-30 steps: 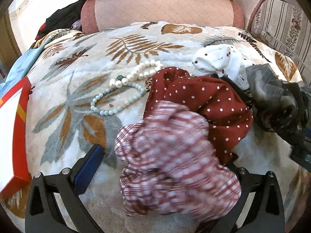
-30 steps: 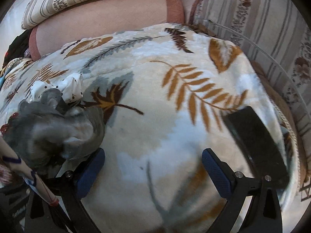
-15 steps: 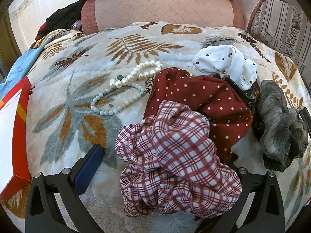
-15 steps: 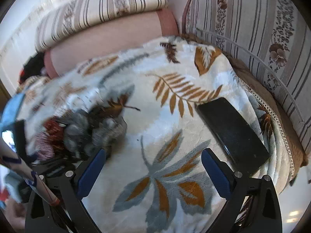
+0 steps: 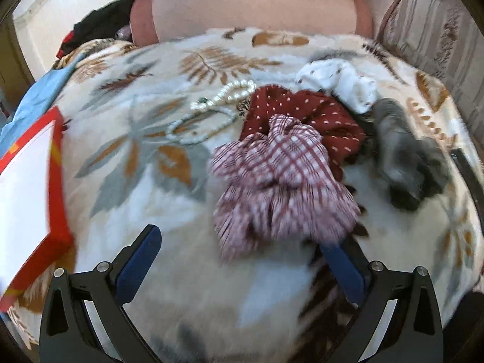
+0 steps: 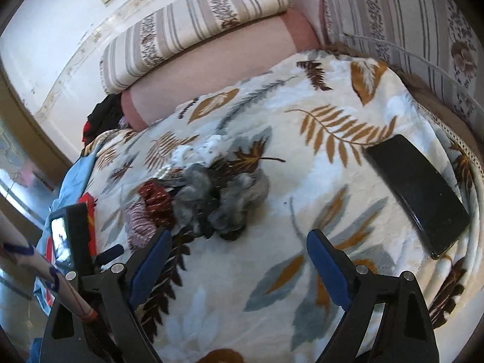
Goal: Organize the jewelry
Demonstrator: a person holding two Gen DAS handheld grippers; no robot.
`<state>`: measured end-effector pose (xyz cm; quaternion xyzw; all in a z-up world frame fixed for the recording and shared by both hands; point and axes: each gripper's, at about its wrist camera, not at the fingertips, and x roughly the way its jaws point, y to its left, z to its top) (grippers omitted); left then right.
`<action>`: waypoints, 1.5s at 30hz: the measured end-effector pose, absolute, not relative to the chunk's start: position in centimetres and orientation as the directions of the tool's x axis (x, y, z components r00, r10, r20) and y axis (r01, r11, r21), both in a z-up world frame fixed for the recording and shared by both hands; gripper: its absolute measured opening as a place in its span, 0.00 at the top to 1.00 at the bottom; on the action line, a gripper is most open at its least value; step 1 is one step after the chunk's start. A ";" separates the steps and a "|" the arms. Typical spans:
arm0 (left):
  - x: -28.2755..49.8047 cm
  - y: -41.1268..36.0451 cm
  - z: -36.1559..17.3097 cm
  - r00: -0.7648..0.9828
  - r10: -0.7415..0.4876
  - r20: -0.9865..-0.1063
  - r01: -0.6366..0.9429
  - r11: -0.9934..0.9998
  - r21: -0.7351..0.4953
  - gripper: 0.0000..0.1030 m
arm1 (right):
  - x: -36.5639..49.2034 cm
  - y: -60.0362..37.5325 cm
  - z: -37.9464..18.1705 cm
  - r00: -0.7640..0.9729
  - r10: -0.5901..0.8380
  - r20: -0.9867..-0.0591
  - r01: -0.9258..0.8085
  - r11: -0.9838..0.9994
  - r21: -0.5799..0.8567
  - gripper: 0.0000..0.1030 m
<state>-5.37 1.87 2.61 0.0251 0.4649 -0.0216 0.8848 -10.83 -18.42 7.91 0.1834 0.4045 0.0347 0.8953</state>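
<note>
On a leaf-patterned blanket (image 5: 145, 181) lie a pearl necklace (image 5: 233, 93) and a pale bead necklace (image 5: 199, 127), beside a pile of scrunchies: plaid red-white (image 5: 281, 181), dark red dotted (image 5: 305, 115), white dotted (image 5: 338, 81) and grey (image 5: 405, 157). My left gripper (image 5: 239, 260) is open and empty, just in front of the plaid scrunchie. My right gripper (image 6: 239, 254) is open and empty, raised behind the grey scrunchie (image 6: 230, 193). The dark red scrunchie (image 6: 155, 195) also shows in the right wrist view.
A red-edged white box (image 5: 30, 199) lies at the left. A black phone (image 6: 417, 190) lies on the blanket at the right. Pink and striped cushions (image 6: 211, 57) line the back. Light blue cloth (image 5: 33, 99) lies at the far left.
My right gripper let go of the grey scrunchie and pulled back and up. My left gripper drew back from the plaid scrunchie, which no longer sits between its fingers.
</note>
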 end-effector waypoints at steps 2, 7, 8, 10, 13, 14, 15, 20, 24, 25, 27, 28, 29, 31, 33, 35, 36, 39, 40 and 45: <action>-7.1 2.7 4.2 0.625 0.004 -0.781 0.052 0.998 0.047 0.00 | -11.1 -17.7 8.4 0.676 0.215 -0.704 0.068 0.934 0.351 0.09; -10.9 4.7 8.5 0.716 0.030 -0.697 0.028 0.997 0.072 0.00 | -11.6 -16.1 9.1 0.676 0.233 -0.699 0.038 0.936 0.349 0.09; -11.2 4.9 9.2 0.726 0.029 -0.687 0.027 0.997 0.071 0.00 | -11.7 -15.8 9.3 0.677 0.239 -0.696 0.032 0.935 0.352 0.09; -12.2 5.3 10.6 0.745 0.024 -0.666 0.022 0.998 0.060 0.00 | -12.0 -15.3 9.9 0.682 0.242 -0.690 0.024 0.936 0.352 0.09; -13.1 5.6 12.1 0.765 0.012 -0.644 0.024 0.999 0.047 0.00 | -12.4 -14.8 10.8 0.693 0.240 -0.680 0.016 0.938 0.347 0.09; -13.4 5.6 12.7 0.774 0.008 -0.633 0.026 0.999 0.045 0.00 | -12.6 -14.6 11.2 0.696 0.238 -0.677 0.013 0.939 0.344 0.09; -13.6 5.6 13.1 0.780 0.000 -0.625 0.031 0.999 0.039 0.00 | -12.9 -14.4 11.5 0.699 0.234 -0.675 0.012 0.941 0.339 0.09; -14.8 5.7 14.3 0.797 -0.006 -0.604 0.037 0.999 0.039 0.00 | -13.7 -13.9 12.7 0.710 0.232 -0.665 0.003 0.943 0.332 0.09; -15.3 5.7 14.6 0.801 -0.004 -0.598 0.038 0.998 0.043 0.00 | -14.2 -13.5 13.2 0.711 0.231 -0.664 -0.003 0.946 0.325 0.09; -15.4 5.7 14.6 0.801 -0.002 -0.599 0.035 0.998 0.045 0.00 | -14.2 -13.4 13.2 0.711 0.230 -0.664 -0.003 0.946 0.324 0.09; -15.6 5.7 14.7 0.801 -0.004 -0.598 0.037 0.998 0.042 0.00 | -14.4 -13.3 13.3 0.711 0.230 -0.665 -0.003 0.946 0.324 0.09; -15.6 5.7 14.7 0.800 -0.003 -0.601 0.037 0.998 0.045 0.00 | -14.3 -13.3 13.2 0.711 0.231 -0.664 -0.005 0.946 0.324 0.09; -15.6 5.7 14.7 0.799 0.000 -0.601 0.036 0.998 0.047 0.00 | -14.4 -13.3 13.3 0.711 0.231 -0.665 -0.006 0.947 0.322 0.09; -15.7 5.7 14.7 0.799 -0.005 -0.601 0.040 0.998 0.045 0.00 | -14.6 -13.2 13.3 0.711 0.230 -0.665 -0.006 0.947 0.322 0.09; -15.7 5.7 14.7 0.799 -0.001 -0.601 0.037 0.998 0.046 0.00 | -14.6 -13.1 13.3 0.709 0.232 -0.665 -0.009 0.947 0.321 0.09; -15.6 5.6 14.6 0.797 -0.009 -0.604 0.045 0.998 0.044 0.00 | -14.7 -13.0 13.4 0.707 0.230 -0.668 -0.008 0.948 0.318 0.09; -15.6 5.6 14.6 0.796 -0.006 -0.605 0.043 0.998 0.047 0.00 | -14.7 -12.9 13.3 0.707 0.229 -0.669 -0.007 0.948 0.317 0.09; -15.7 5.5 14.5 0.792 -0.011 -0.611 0.049 0.998 0.046 0.00 | -14.5 -12.9 13.3 0.704 0.230 -0.672 -0.005 0.948 0.320 0.09; -15.6 5.5 14.5 0.791 -0.008 -0.611 0.048 0.998 0.049 0.00 | -14.5 -13.0 13.2 0.702 0.230 -0.674 -0.004 0.948 0.320 0.09; -15.5 5.6 14.3 0.787 -0.004 -0.617 0.046 0.998 0.052 0.00 | -14.2 -13.2 13.0 0.698 0.229 -0.678 0.005 0.946 0.325 0.09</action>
